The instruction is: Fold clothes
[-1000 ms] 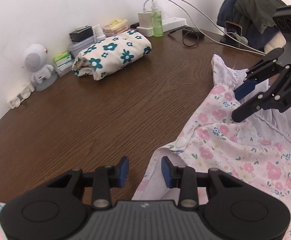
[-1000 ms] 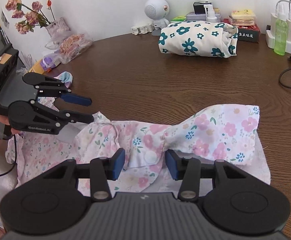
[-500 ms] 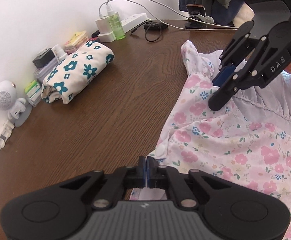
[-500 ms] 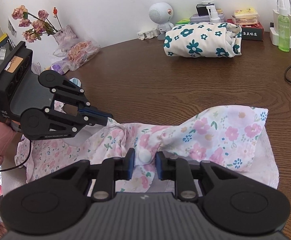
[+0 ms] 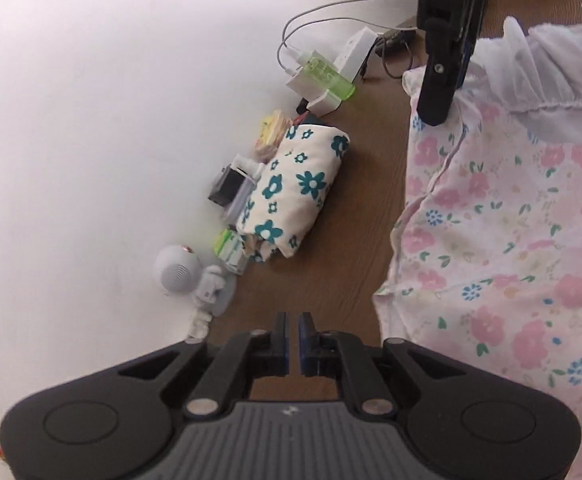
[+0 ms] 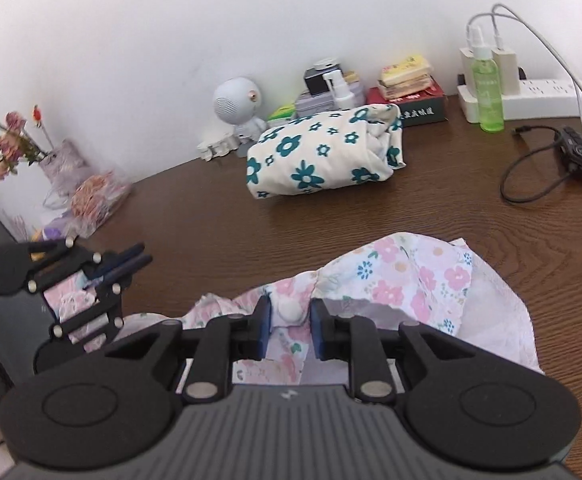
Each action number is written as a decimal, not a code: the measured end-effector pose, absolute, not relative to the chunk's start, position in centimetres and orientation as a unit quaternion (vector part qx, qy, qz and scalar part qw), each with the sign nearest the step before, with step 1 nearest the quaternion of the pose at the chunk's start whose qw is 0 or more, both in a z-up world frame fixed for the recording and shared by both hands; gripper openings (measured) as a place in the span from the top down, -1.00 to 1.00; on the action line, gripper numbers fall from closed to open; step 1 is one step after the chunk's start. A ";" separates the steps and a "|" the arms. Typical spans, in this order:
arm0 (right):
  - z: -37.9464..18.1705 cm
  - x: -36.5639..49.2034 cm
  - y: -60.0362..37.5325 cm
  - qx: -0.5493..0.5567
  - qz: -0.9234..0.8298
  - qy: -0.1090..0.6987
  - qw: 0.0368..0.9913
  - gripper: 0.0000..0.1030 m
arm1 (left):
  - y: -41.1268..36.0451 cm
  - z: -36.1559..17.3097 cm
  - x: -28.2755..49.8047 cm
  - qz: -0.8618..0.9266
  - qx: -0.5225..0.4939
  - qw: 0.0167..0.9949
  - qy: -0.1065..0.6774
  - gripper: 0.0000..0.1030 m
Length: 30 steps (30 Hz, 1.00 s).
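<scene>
Pink floral garment (image 6: 407,280) bunched on table (image 6: 371,216), white button area pinched in right tongs (image 6: 290,314). Left tongs (image 5: 294,330) nearly closed, nothing visible between them. "DA" lettering legible on right tongs. Folded teal-flower bundle (image 6: 323,152) behind.

The left gripper (image 5: 294,338) sits at the bottom centre of its own view, its two blue-padded fingers (image 5: 282,336) almost together with a thin gap, and nothing visible between them. The right gripper (image 6: 290,332) is at the lower middle of its view, fingers (image 6: 263,330) partly closed; they seem to press something, though contact is unclear.
</scene>
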State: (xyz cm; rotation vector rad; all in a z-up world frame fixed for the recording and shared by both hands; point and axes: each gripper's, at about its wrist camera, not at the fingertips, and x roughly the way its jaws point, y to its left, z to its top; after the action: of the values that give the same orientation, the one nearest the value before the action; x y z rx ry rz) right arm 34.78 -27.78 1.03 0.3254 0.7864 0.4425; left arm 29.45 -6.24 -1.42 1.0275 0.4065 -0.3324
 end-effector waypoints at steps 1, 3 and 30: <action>1.1 34.7 -28.3 0.178 0.216 0.382 0.881 0.39 | -5.2 -0.4 28.9 -0.169 0.456 0.849 0.206 0.88; 1.6 33.9 -28.8 0.181 0.229 0.384 0.876 0.23 | -3.1 1.5 27.9 -0.193 0.395 0.867 0.234 0.73; 0.9 12.4 -10.6 -0.189 0.379 0.393 0.816 -0.19 | 16.7 1.9 15.8 -0.144 0.131 0.898 0.395 -0.05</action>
State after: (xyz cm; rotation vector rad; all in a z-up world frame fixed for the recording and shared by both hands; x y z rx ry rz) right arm 12.38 -10.58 0.94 -0.4038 0.8377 0.8074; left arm 15.84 16.73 1.89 0.2716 0.8191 -0.2981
